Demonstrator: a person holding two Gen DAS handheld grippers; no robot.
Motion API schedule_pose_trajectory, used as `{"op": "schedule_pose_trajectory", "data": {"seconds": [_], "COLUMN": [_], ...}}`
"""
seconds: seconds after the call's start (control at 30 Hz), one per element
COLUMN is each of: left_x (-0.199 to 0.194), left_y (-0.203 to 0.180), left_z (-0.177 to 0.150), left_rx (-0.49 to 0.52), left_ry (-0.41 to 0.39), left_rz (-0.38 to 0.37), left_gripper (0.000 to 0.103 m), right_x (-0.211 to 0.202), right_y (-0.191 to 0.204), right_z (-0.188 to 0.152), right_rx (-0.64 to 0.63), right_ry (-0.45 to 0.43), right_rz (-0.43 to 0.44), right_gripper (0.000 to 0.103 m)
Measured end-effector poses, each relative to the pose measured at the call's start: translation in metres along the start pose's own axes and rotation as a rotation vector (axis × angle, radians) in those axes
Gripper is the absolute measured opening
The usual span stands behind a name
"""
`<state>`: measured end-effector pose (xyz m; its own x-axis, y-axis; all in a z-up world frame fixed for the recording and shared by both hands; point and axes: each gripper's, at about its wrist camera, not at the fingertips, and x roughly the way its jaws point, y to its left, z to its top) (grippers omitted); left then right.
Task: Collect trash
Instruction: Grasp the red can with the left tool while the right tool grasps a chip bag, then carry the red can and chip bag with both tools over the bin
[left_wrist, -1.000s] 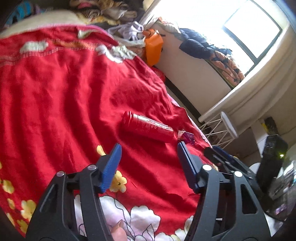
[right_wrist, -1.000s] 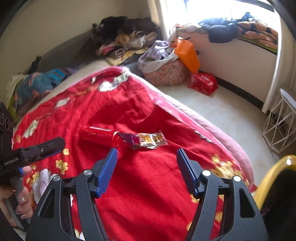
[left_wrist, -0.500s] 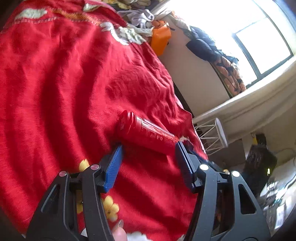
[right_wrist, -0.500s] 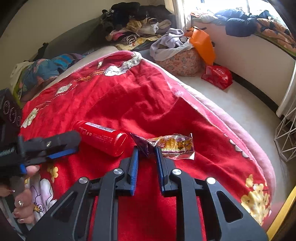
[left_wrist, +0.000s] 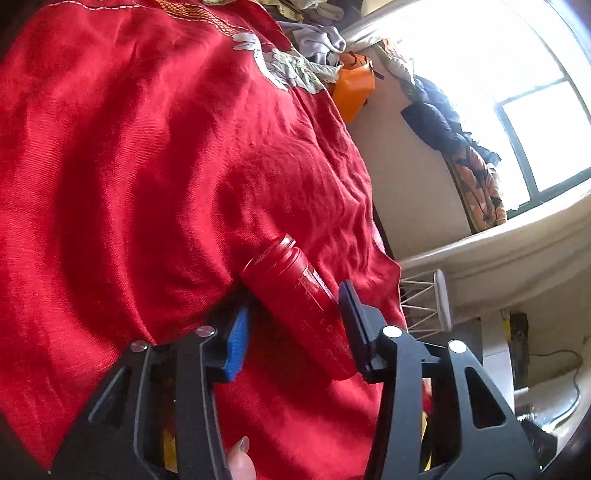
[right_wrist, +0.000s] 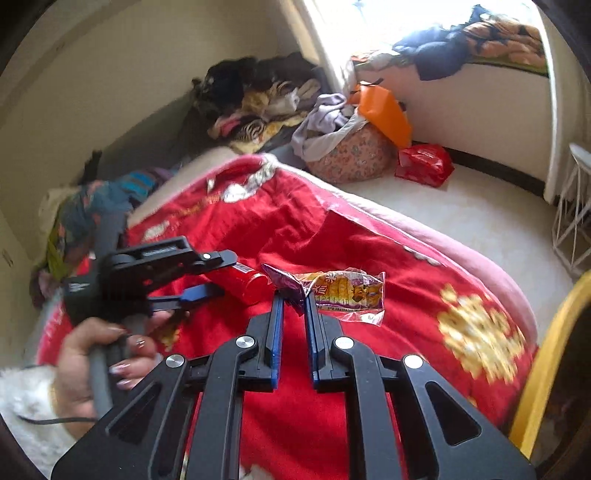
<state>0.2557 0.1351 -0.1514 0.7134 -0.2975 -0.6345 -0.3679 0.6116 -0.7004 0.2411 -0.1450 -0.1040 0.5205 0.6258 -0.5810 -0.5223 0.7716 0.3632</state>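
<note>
Since half a second ago, our left gripper (left_wrist: 291, 328) has pushed forward over the red bottle (left_wrist: 299, 295), so the bottle now lies between its two spread fingers; the right-hand pad (left_wrist: 351, 317) touches its side while the blue pad (left_wrist: 238, 339) stands just off it. We cannot tell that any squeeze has begun. Our right gripper (right_wrist: 293, 314) has its fingers nearly together, pinched on the purple end of the snack wrapper (right_wrist: 343, 291), which rests on the red blanket (right_wrist: 332, 236) just beside the bottle's base (right_wrist: 245, 282). From the right wrist view we see our left hand (right_wrist: 92, 354) holding the left gripper's handle, at the bottle's far end.
</note>
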Motion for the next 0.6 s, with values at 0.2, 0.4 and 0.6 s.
{"op": "schedule_pose_trajectory", "data": {"seconds": [0.2,0.4,0.6], "left_x": [-0.005,-0.02,-0.041], "left_y": [-0.013,-0.03,-0.06], "left_z": [-0.012,-0.031,-0.047], "left_rx": [0.053,0.136,0.287], "left_ry": [0.022,0.008,-0.038], "left_rz": [-0.064,-0.08,-0.07], "left_gripper": [0.028,0.027,0.026], "right_x": [-0.028,-0.042,-0.062], "right_y": [-0.005,-0.01,-0.016], "right_z": [-0.008,-0.01,-0.009], "right_rx": [0.027,0.046,0.061], "right_ry": [-0.026,-0.042,-0.08], "right_rz": [-0.023,-0.029,-0.042], "right_gripper": [0.011,0.011,0.011]}}
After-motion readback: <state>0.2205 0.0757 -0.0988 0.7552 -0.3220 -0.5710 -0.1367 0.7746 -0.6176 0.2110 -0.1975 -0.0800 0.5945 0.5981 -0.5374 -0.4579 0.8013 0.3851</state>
